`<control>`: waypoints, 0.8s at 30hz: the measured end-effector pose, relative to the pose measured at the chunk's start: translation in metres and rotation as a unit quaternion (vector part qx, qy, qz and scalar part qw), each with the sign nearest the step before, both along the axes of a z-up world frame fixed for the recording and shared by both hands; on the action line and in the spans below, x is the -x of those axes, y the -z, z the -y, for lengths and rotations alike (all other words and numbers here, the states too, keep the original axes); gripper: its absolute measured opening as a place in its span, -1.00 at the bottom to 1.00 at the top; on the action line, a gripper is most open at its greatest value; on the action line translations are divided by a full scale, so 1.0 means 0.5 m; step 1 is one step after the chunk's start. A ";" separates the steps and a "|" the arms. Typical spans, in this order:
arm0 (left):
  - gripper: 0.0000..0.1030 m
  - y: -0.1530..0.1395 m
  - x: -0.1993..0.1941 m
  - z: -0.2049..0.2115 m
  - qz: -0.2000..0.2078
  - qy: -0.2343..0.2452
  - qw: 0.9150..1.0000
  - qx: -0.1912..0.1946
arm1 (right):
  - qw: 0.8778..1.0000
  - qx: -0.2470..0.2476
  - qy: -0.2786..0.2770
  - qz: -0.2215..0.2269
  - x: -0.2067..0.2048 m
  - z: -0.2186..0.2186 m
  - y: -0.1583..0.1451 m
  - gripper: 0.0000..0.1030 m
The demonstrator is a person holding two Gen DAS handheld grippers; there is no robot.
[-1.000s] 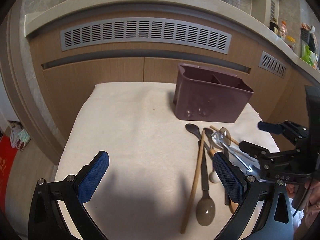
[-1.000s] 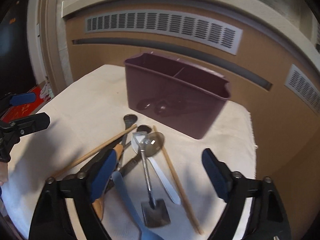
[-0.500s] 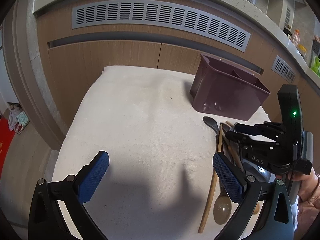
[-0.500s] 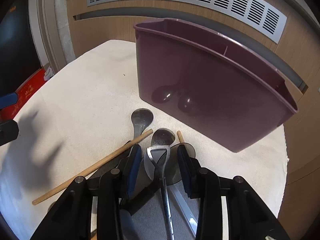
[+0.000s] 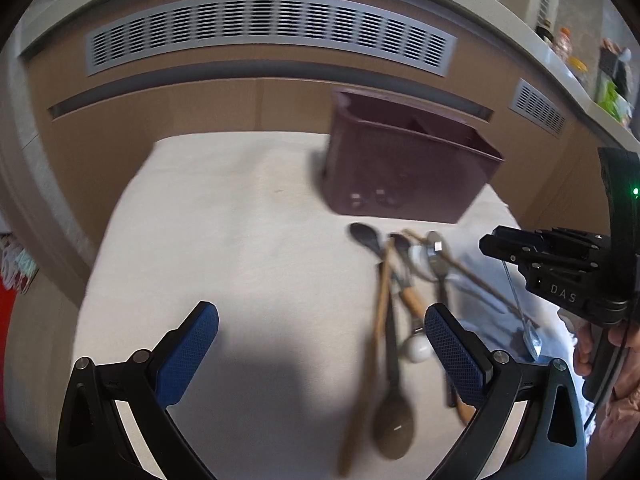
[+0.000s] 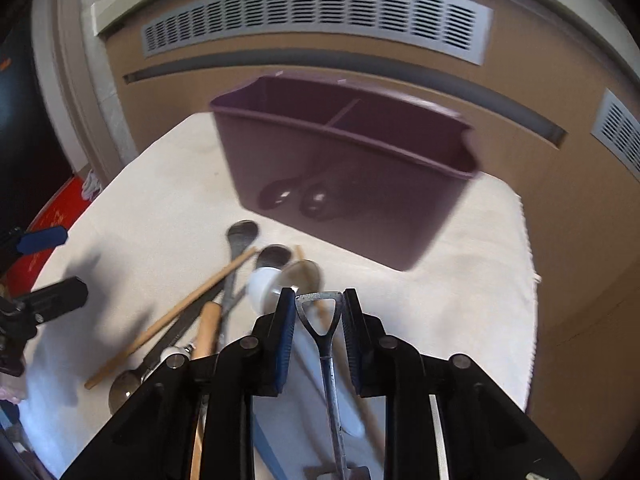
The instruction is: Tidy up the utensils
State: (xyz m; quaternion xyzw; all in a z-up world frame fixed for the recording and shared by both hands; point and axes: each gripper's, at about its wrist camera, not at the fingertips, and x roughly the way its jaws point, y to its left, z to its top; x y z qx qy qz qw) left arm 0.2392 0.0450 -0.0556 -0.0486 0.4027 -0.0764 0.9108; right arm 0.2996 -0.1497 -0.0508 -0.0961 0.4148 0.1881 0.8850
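Left gripper point(image 5: 320, 344) hangs spread wide, holding nothing, with the utensils point(image 5: 400, 288) piled before the caddy point(image 5: 404, 176). Right gripper point(image 6: 318, 322) pinches the metal spoon point(image 6: 326, 344) at its looped handle end: thin, stiff, probably slippery; that loop gives purchase.

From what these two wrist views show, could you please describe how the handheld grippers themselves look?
Both are black angular frames with silver screws. The left gripper carries blue pads with a cross-hatched texture; the right gripper has blue ribbed pads. In the left view the right gripper's body shows white "DAS" lettering, a green light and a thin black cable by the person's hand.
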 end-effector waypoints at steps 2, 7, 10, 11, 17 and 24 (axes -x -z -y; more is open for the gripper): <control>0.78 -0.005 -0.024 0.048 -0.002 0.035 0.999 -0.008 | 1.000 -0.014 0.018 -0.001 0.000 0.035 -0.010 -0.59; 0.16 0.003 -0.098 0.163 -0.041 0.130 0.990 -0.022 | 0.998 -0.058 0.036 0.007 0.009 0.102 -0.033 -0.59; 0.16 0.020 -0.143 0.210 -0.058 0.145 0.986 -0.057 | 0.996 -0.080 0.041 0.012 0.017 0.118 -0.042 -0.59; 0.16 0.027 -0.158 0.222 -0.064 0.141 0.985 -0.070 | 0.995 -0.086 0.043 0.013 0.018 0.122 -0.044 -0.59; 0.16 0.073 -0.211 0.255 -0.088 0.125 0.981 -0.120 | 0.992 -0.109 0.054 0.017 0.021 0.144 -0.050 -0.59; -0.33 0.046 -0.178 0.223 -0.043 0.109 0.989 -0.087 | 0.992 -0.117 0.049 0.025 0.046 0.146 -0.069 -0.59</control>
